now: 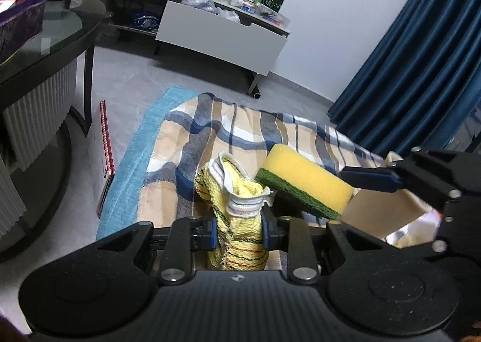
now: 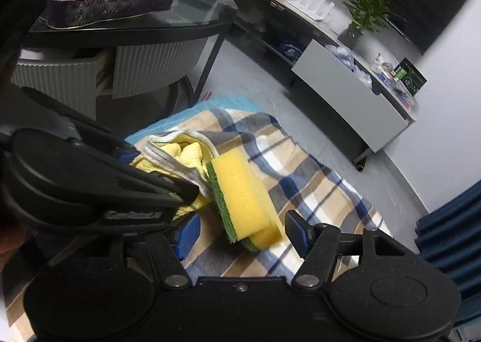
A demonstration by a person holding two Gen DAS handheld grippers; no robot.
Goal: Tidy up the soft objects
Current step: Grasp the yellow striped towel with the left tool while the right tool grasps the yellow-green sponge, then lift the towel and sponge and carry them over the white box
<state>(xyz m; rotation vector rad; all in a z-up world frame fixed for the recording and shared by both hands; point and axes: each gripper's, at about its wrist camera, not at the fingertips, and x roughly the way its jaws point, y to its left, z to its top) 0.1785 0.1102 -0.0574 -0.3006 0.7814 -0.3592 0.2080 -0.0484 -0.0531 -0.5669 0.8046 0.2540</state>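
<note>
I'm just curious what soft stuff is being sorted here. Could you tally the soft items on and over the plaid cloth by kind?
Yellow knitted cloth with white striped border: 1, pinched in the left gripper
Yellow sponge with green scouring side: 1, between the right gripper's open fingers
Plaid blanket: 1, spread underneath
Blue towel: 1, under the blanket
Total: 4

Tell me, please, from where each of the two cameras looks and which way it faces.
Left wrist: sits on the left gripper, facing down over its jaws, shut on the yellow cloth; the right gripper enters at right.
Right wrist: sits on the right gripper, facing down between its jaws at the sponge, which does not visibly touch them; the left gripper enters at left.
Shared: cloth, sponge, plaid blanket, white cabinet.
</note>
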